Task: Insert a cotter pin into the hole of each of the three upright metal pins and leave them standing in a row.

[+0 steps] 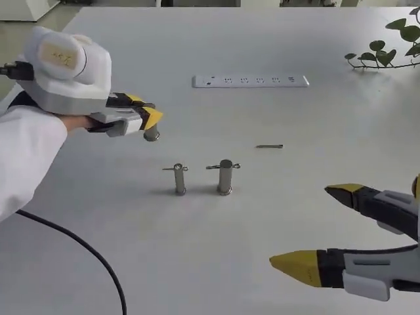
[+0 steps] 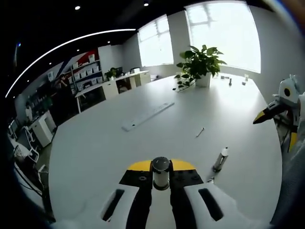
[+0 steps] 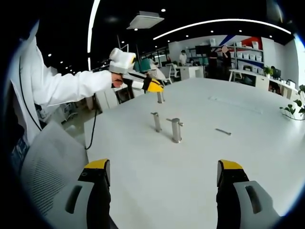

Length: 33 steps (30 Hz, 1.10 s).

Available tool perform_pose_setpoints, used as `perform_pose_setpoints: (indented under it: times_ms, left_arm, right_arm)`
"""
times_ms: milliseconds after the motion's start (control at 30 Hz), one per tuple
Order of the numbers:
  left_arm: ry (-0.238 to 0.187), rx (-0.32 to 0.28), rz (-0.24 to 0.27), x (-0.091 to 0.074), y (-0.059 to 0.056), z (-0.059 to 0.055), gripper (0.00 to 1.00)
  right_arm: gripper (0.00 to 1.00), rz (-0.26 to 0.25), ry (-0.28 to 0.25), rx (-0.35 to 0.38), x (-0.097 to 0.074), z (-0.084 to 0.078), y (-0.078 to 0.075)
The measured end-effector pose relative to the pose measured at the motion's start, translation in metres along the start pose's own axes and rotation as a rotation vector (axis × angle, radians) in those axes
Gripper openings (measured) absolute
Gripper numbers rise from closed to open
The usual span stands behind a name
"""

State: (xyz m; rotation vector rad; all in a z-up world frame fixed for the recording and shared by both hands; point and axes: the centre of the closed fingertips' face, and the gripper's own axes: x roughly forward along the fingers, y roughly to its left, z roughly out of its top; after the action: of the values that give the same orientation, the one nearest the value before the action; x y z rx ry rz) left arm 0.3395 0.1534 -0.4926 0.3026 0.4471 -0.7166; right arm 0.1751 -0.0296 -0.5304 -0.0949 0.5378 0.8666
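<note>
Head view first: the left gripper reaches in from the upper left with its jaws clamped on the top of the third pin. It's probably steadying it upright so the hole stays reachable. Can't tell whether the pin's foot is actually on the worktop. It sits behind and to the left of the thinner pin and the fatter pin, which stand side by side, each with a cotter through its top. The loose cotter pin lies flat to the right of those two. It's well apart from the right gripper, which hovers at the near right corner with jaws spread wide and nothing in them.

Left gripper view: the third pin sits dead centre between the yellow tips, and the loose cotter pin is further out and to the right.

Right gripper view: jaws wide, just bare worktop between them. The loose cotter pin is ahead and a bit right, beside the fatter pin. That cotter looks like the right gripper's job, and being thin and flat it'll likely be fiddly to pinch.
</note>
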Motion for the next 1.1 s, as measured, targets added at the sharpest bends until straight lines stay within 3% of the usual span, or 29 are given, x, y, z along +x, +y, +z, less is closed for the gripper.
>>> perform_pose_setpoints:
  times_ms: [133, 267, 533, 633, 700, 900, 1100]
  left_arm:
    - [-0.030, 0.006, -0.033, -0.014, -0.014, 0.013, 0.10]
    - [-0.055, 0.049, -0.086, -0.028, -0.032, 0.025, 0.10]
    - [-0.076, 0.092, -0.176, -0.043, -0.067, 0.033, 0.10]
    - [-0.080, 0.104, -0.208, -0.044, -0.080, 0.031, 0.10]
    - [-0.080, 0.109, -0.228, -0.043, -0.100, 0.029, 0.10]
    - [-0.074, 0.094, -0.256, -0.035, -0.114, 0.013, 0.11]
    - [-0.037, 0.095, -0.297, -0.021, -0.131, -0.012, 0.10]
  right_arm:
    - [0.91, -0.003, 0.003, -0.003, -0.002, 0.000, -0.001]
    - [0.91, -0.007, 0.006, -0.004, -0.003, -0.001, -0.001]
    - [0.91, -0.009, 0.002, -0.008, -0.004, 0.000, 0.000]
    - [0.91, -0.011, 0.002, -0.008, -0.005, -0.001, 0.001]
    - [0.91, -0.011, 0.004, -0.007, -0.005, -0.001, 0.002]
    - [0.91, -0.012, 0.013, -0.004, -0.006, -0.004, 0.002]
    - [0.91, -0.007, 0.013, -0.006, -0.005, -0.005, 0.004]
